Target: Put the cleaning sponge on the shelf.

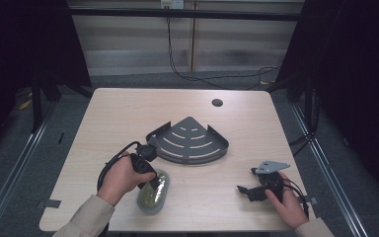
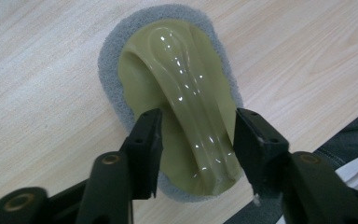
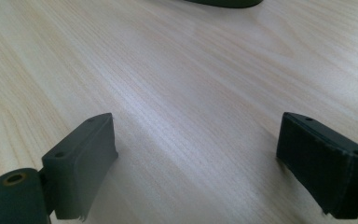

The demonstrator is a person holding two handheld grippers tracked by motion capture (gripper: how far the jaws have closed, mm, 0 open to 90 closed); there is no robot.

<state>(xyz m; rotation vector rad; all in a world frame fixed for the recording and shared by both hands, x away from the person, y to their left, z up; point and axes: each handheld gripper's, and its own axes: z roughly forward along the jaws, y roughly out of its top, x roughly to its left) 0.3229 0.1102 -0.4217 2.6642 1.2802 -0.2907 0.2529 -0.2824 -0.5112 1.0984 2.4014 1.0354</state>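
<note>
Left gripper (image 2: 193, 140): jaws straddle the glossy olive handle ridge of the scrub sponge (image 2: 177, 88), one either side, narrow gaps left, pads not pressing yet. Sponge lies flat on the bench (image 2: 42, 84), grey foam pad underneath, long axis running away from the jaws. Likely light; the handle looks stiff and slick, the foam soft. Grip the raised ridge, not the foam rim. Right gripper (image 3: 196, 163): jaws wide apart, nothing between them, only bare bench. Beyond the sponge sits a dark metal corner shelf (image 1: 190, 140).

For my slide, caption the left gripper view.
Left claw straddling the olive handle of a grey scrubbing sponge on the table.
</note>
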